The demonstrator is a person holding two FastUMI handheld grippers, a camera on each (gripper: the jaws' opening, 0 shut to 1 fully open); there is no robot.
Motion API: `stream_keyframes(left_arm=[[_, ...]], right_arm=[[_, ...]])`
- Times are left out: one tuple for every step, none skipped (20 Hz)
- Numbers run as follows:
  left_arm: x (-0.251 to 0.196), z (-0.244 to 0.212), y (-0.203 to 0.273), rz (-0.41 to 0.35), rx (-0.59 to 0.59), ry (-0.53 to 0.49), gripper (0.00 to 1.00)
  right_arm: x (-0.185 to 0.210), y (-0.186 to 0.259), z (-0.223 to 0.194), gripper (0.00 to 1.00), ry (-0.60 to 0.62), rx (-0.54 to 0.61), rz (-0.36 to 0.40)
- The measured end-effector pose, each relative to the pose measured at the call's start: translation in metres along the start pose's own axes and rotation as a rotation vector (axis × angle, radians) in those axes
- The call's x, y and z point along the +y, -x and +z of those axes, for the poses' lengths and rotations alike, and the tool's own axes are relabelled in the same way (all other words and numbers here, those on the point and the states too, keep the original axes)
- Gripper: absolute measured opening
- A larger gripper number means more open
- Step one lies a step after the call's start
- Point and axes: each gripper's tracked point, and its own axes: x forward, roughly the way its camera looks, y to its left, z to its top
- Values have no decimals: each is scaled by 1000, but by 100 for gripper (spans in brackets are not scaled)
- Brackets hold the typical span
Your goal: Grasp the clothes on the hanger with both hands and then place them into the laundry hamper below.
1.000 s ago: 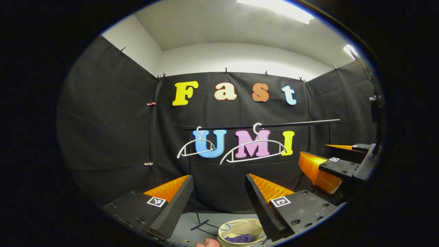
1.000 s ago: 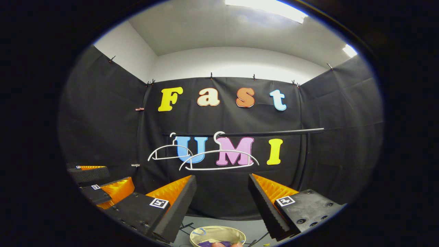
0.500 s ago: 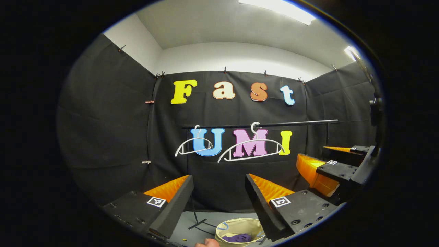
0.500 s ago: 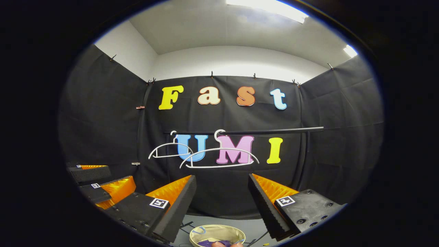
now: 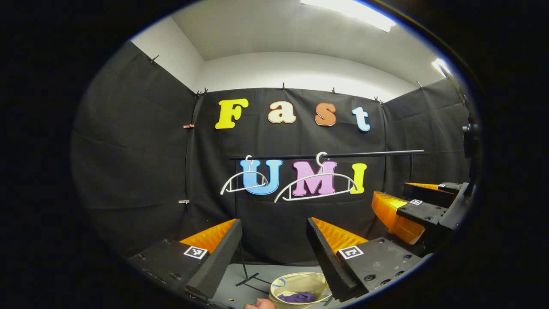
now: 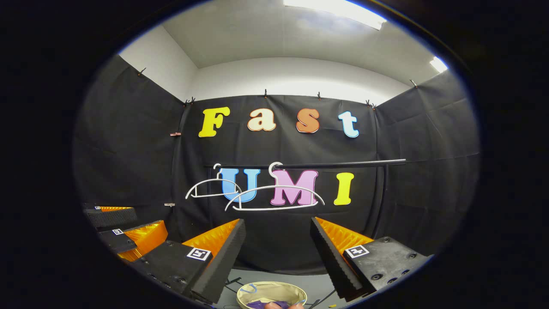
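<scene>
Two bare white hangers [image 5: 316, 184] [image 5: 243, 182] hang on a black rail [image 5: 334, 155] before the back wall. They appear again in the right gripper view, the larger hanger [image 6: 274, 197] beside the smaller hanger [image 6: 212, 189]. Low on the floor stands a round beige hamper [image 5: 300, 286] with purple clothes [image 5: 298, 297] inside; the hamper [image 6: 271, 294] also peeks up in the right gripper view. My left gripper [image 5: 274, 234] is open, nothing between its fingers. My right gripper [image 6: 278, 234] is open too. The right gripper [image 5: 411, 210] also shows at the right of the left gripper view.
The rail's stand has a thin upright post [image 5: 240, 240] and feet on the grey floor [image 5: 253, 279]. A bit of a hand [image 5: 259, 304] shows at the bottom edge. The left gripper [image 6: 128, 238] sits at the left of the right gripper view.
Almost nothing has changed; the left gripper view has drifted slightly. Both grippers stay open and the hangers stay bare.
</scene>
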Motion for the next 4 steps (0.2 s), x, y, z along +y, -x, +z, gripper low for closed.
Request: stream_keyframes(left_arm=[[0,-1,0,-1,1,1,95],[-1,-1,0,-2,0,0,95],[-1,-1,0,-3,0,-1,95],[-2,0,0,-4,1,-1,92]], right_arm=[[0,0,0,98,0,0,0],[0,-1,-1,98,1,1,-2],[-1,0,-1,98,2,2,-1],[-2,1,-1,98,2,2,-3]])
